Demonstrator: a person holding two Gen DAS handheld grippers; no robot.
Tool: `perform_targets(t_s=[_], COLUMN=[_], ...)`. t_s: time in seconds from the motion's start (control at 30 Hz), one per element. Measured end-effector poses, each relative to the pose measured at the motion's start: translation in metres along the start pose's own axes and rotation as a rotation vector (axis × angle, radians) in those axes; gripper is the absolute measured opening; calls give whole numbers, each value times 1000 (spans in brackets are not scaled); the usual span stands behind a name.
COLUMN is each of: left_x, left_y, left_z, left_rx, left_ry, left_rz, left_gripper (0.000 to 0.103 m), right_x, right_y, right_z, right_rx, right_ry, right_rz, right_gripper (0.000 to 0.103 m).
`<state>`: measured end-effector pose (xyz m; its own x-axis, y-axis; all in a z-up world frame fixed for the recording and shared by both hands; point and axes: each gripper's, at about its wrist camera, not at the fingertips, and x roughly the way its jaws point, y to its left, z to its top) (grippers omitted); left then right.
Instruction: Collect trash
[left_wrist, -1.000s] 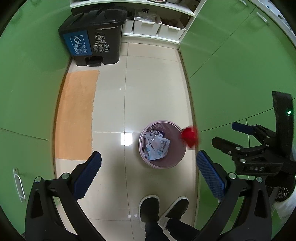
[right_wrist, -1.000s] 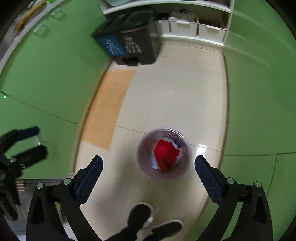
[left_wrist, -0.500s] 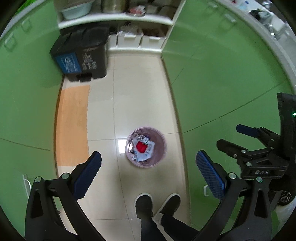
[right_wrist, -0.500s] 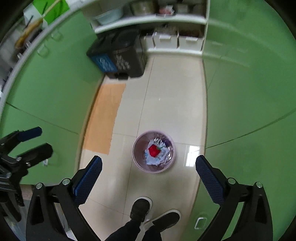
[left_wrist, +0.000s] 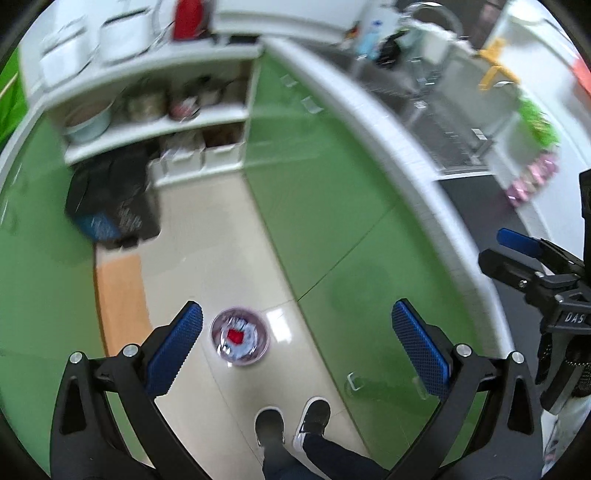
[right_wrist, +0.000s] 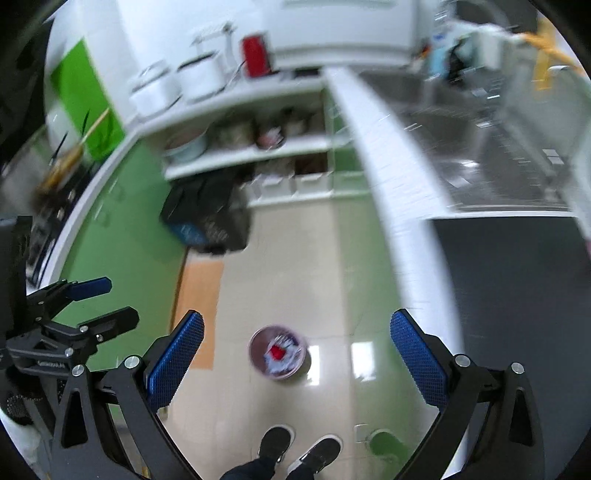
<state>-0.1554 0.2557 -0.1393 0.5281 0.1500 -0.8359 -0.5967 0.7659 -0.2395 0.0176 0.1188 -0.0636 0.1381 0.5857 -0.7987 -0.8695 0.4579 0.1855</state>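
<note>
Both grippers, left (left_wrist: 297, 343) and right (right_wrist: 297, 350), wide open, empty. Red crumpled scrap (left_wrist: 235, 336) in round pink wastebasket (left_wrist: 266, 345): likely light, soft; pinch anywhere.

White letters "DAS" stand on the black body of the right claw (left_wrist: 517, 258), seen at the right edge of the left wrist view. Small white lettering on the left claw (right_wrist: 92, 302) and the blue label on the black bin (right_wrist: 207, 218) are too blurred to read.
</note>
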Motion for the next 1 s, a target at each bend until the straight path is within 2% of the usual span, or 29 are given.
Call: perform_targets(t_s=[0.2,0.5,0.77,1.0], left_x=[-30,-56,-60,-64], left_y=[-59,-136,-199,-246], left_z=[35,66,64,49], left_rx=[162,381,519,597], left_ry=[-32,-88,-85,-73], left_rz=[-85,-215,-300,-337], left_gripper=[100,100,100,100], right_x=[-94,-186,-231,-248], right_y=[-51,-103,-124,-133], right_z=[-13,-66,-102,-123], right_rx=[155,351,441,447], right_ry=[-126,-254,-294,-279], right_rz=[-143,-347,-442,-451], right_gripper=[97,97,97,97])
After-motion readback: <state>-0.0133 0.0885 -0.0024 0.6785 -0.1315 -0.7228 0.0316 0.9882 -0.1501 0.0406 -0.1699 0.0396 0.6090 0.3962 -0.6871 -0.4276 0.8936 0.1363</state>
